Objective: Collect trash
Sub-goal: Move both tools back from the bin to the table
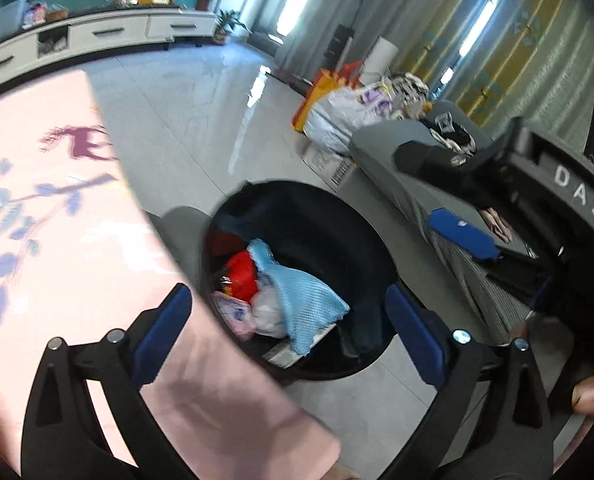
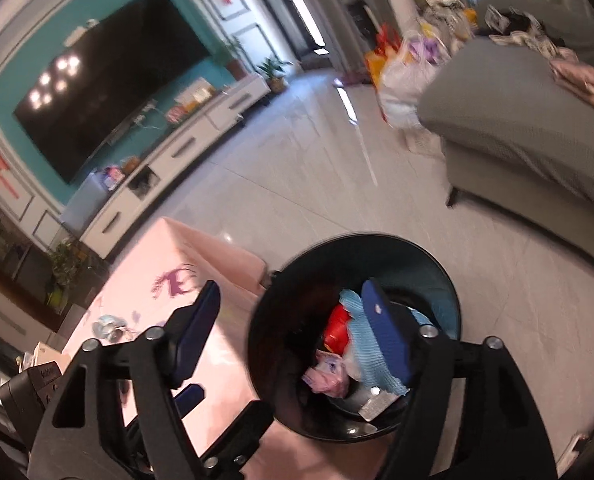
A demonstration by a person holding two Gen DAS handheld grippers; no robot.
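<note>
Black bin (image 1: pixel 297 280) beside pink table (image 1: pixel 57 220), sofa (image 2: pixel 517 120) near

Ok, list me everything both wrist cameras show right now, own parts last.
Trash bin: one, black, on the floor beside the pink table.
Cloth: one, light blue, in the bin on top.
Wrapper: one, red, in the bin.
Packet: one, pink, in the bin.
Table: one, pink with a floral print, left of the bin.
Sofa: one, grey, clothes heaped on it.
Bags: several, white and orange, by the sofa's end.
TV: one, black, on the teal wall.
TV cabinet: one, white, under the TV.
Left tongs: open, empty, over the bin.
Right tongs: open, empty, over the bin.
</note>
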